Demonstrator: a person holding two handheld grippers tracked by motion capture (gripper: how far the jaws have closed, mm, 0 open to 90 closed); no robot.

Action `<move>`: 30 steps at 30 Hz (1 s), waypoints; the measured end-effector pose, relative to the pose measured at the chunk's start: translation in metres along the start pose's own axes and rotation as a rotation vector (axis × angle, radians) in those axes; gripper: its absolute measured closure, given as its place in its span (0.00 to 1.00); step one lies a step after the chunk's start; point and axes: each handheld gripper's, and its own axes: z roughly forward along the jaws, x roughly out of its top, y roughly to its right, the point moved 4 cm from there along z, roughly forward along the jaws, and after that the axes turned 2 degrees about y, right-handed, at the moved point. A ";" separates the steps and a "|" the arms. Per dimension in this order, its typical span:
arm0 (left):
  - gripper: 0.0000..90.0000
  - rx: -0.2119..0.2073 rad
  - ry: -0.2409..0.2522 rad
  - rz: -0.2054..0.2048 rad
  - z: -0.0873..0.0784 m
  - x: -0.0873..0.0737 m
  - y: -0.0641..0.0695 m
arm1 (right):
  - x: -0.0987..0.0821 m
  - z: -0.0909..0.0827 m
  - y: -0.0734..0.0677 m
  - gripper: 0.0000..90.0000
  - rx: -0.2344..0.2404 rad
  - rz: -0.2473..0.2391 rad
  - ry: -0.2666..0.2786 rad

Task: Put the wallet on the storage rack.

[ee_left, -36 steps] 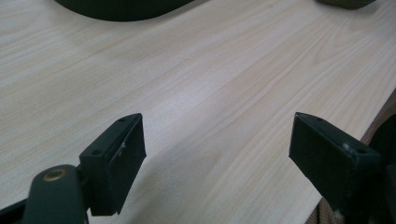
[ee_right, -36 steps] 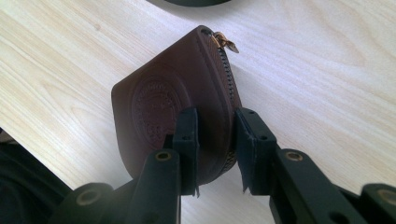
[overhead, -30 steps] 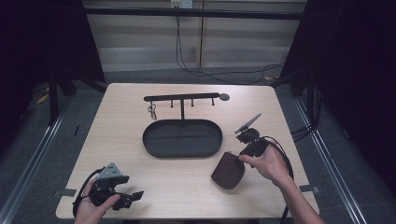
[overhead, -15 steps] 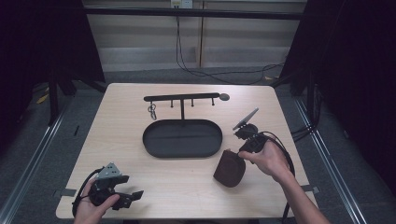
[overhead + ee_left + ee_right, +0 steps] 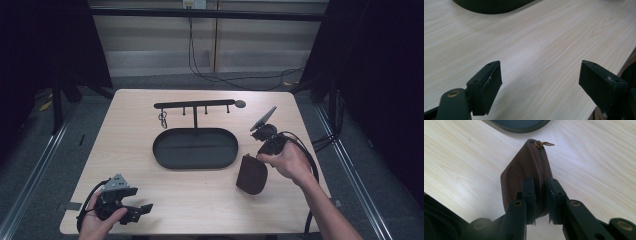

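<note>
Now the right claw (image 5: 540,195) has just been closing, and its jaws press on either side of a brown zip pouch (image 5: 524,173), one on the embossed face and the other just past the zipper. Compared with a second ago in the high view, the pouch (image 5: 251,174) has tipped up on edge and seems to be coming off the counter (image 5: 200,200), though whether its lower edge is fully clear I cannot tell. The gold zip pull (image 5: 544,143) points away from the claw toward the tray (image 5: 195,148). My reading is that the grasp is made and a lift has begun, so the pick-up step looks nearly done.

The left claw (image 5: 539,87), in the hand nearest the person and well in front of the tray to its left, has not shifted over that second. Its jaws stand wide apart with only bare counter between them, holding nothing.

The pouch hangs just beside the tray's right end, on the near side. The tray itself is bare inside. Behind the tray stands a rack (image 5: 195,106) with small pegs, and a key ring (image 5: 163,119) hangs from its left end. Carrying the pouch to the tray or rack would be a likely next step, though the thin pinch near the zipper could let it swing or slip.
</note>
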 end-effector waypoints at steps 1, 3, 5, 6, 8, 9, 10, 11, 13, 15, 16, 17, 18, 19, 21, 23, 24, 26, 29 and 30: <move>0.20 0.000 0.000 0.000 0.000 0.000 0.000 | 0.000 0.000 0.000 0.87 0.000 0.000 0.000; 0.20 0.001 0.002 -0.005 0.000 0.000 -0.001 | 0.004 -0.003 0.000 0.87 -0.014 -0.002 -0.009; 0.20 -0.002 0.001 -0.008 0.000 0.000 -0.001 | 0.006 -0.004 -0.001 0.87 -0.014 -0.002 -0.014; 0.20 0.001 0.004 -0.008 0.000 0.000 -0.001 | 0.008 -0.006 -0.001 0.87 -0.018 -0.005 -0.012; 0.20 0.001 0.004 -0.017 0.000 0.001 -0.002 | 0.014 -0.009 -0.001 0.87 -0.027 0.001 -0.019; 0.20 0.001 0.004 -0.017 0.000 0.001 -0.002 | 0.014 -0.009 -0.001 0.87 -0.027 0.001 -0.019; 0.20 0.004 0.005 -0.018 0.000 0.001 -0.003 | 0.015 -0.010 -0.001 0.87 -0.030 -0.003 -0.019; 0.20 0.002 0.001 -0.022 0.000 0.000 -0.003 | 0.019 -0.012 -0.001 0.87 -0.037 0.004 -0.016; 0.20 0.003 0.001 -0.022 0.000 0.000 -0.004 | 0.020 -0.012 0.000 0.87 -0.031 0.003 -0.014; 0.20 0.000 0.001 -0.022 0.000 0.000 -0.003 | 0.023 -0.015 0.000 0.87 -0.040 0.004 -0.015; 0.20 0.004 0.002 -0.020 0.000 0.000 -0.003 | 0.026 -0.016 0.000 0.87 -0.039 0.010 -0.012; 0.20 0.002 0.002 -0.020 0.001 0.000 -0.003 | 0.026 -0.016 0.000 0.87 -0.039 0.010 -0.012; 0.20 0.002 0.000 -0.019 0.001 0.000 -0.003 | 0.027 -0.017 0.001 0.87 -0.043 0.003 -0.010; 0.20 0.002 0.001 -0.019 0.001 0.000 -0.003 | 0.030 -0.017 0.001 0.87 -0.041 0.008 -0.009; 0.20 0.008 -0.003 -0.017 0.001 0.000 -0.003 | 0.034 -0.016 0.001 0.87 -0.036 0.011 -0.007; 0.20 0.003 -0.003 -0.023 0.001 0.000 -0.003 | 0.036 -0.016 0.002 0.87 -0.042 0.010 -0.006; 0.20 0.004 -0.002 -0.025 0.001 0.000 -0.004 | 0.038 -0.015 0.002 0.87 -0.037 0.017 -0.007; 0.20 0.003 -0.007 -0.028 0.001 -0.001 -0.005 | 0.041 -0.016 0.002 0.87 -0.037 0.022 -0.002; 0.20 0.005 0.000 -0.031 0.001 0.000 -0.005 | 0.048 -0.021 0.000 0.87 -0.040 0.022 0.018; 0.20 0.004 -0.002 -0.027 0.001 0.000 -0.004 | 0.050 -0.022 0.000 0.87 -0.043 0.020 0.023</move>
